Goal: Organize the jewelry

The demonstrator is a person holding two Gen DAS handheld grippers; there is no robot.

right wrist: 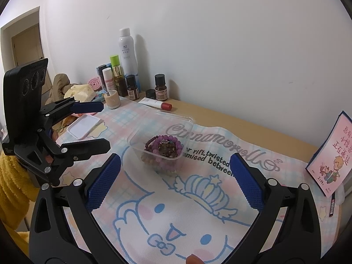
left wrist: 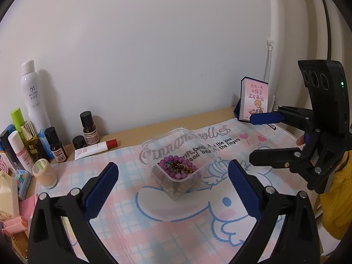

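Observation:
A clear plastic container (left wrist: 162,139) stands in the middle of the cartoon-print mat, holding several beaded bracelets (left wrist: 176,167), purple and brown. In the right wrist view the same container (right wrist: 140,136) and bracelets (right wrist: 164,147) lie just ahead. My left gripper (left wrist: 173,187) is open and empty, its blue pads either side of the container, short of it. My right gripper (right wrist: 175,176) is also open and empty, a little behind the container. Each gripper shows in the other's view, right gripper (left wrist: 253,138) and left gripper (right wrist: 105,126), both above the mat with jaws apart.
Cosmetic bottles stand along the wall at back left, among them a tall white spray can (left wrist: 33,94). A red-capped tube (left wrist: 96,148), a beige jar (left wrist: 45,172), a pink tray (right wrist: 83,126) and a pink picture box (right wrist: 332,156) sit around the mat's edges. A yellow sleeve (left wrist: 336,198) is at the right.

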